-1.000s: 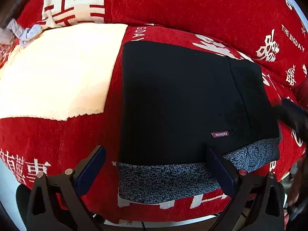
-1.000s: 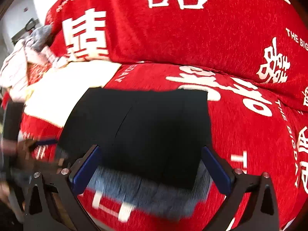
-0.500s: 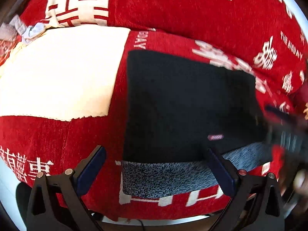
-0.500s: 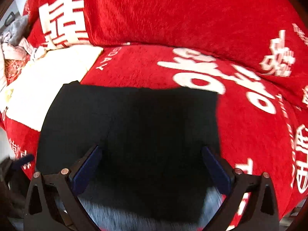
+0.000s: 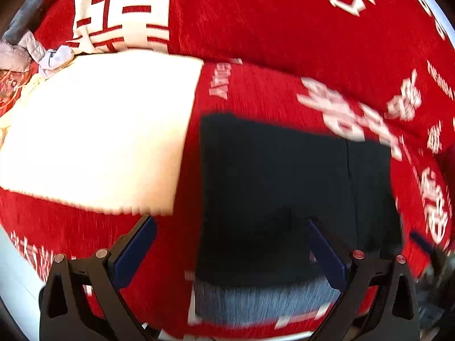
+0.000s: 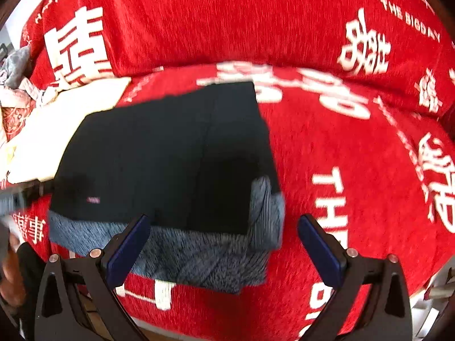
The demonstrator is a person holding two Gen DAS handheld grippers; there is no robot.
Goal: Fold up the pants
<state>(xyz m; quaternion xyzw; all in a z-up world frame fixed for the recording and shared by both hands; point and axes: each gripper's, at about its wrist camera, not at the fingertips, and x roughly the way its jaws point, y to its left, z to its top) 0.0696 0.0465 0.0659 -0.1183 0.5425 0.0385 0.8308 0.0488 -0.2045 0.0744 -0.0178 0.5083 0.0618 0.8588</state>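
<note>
Pants (image 6: 170, 156) folded flat, heathered waistband (image 6: 184, 253) nearest camera

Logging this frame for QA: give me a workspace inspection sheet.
Surface: red cover with white characters, over seat and backrest.
Job's things: black pants folded into a flat rectangle, grey lining showing at the near edge and right corner.
Clutter: cream cloth left of the pants; bundled grey and white clothes at far left.
Grippers: left hand-held gripper open, empty; right hand-held gripper open, empty, over the lining.
Cables: nothing seen.
Surroundings: blurred, too little to tell.
</note>
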